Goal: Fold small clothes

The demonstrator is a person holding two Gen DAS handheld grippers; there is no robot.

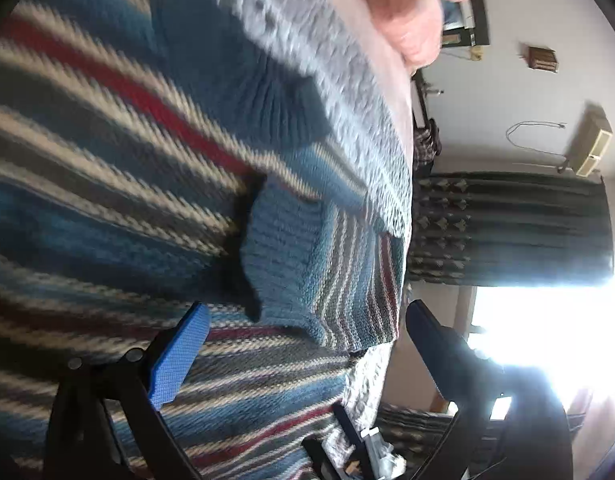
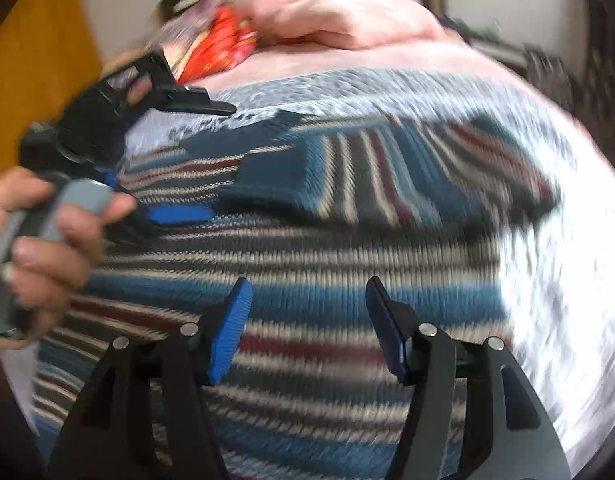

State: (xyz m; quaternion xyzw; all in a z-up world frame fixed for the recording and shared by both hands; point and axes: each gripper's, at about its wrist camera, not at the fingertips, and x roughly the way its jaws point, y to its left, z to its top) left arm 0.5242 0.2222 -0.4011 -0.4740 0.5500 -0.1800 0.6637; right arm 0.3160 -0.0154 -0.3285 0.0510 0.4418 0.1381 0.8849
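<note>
Lying spread across a grey-white textured cover [image 1: 347, 92], a striped knit sweater [image 1: 107, 160] in blue, grey, white and red fills the left wrist view, one ribbed blue cuff [image 1: 279, 264] folded over its body. The left gripper [image 1: 307, 320] hangs above it, fingers spread wide and gripping nothing. A pink blanket [image 1: 407, 12] sits at the far edge; a dark patterned curtain [image 1: 507, 224] hangs beside a bright window.

In the blurred right wrist view, the sweater [image 2: 307, 272] lies flat with both sleeves folded inward. The right gripper [image 2: 307, 320] hovers over its lower body, blue-padded fingers parted and empty. At left, a hand [image 2: 47, 240] grips the other gripper's [image 2: 195, 160] grey handle, its fingers apart over the sweater's edge.
</note>
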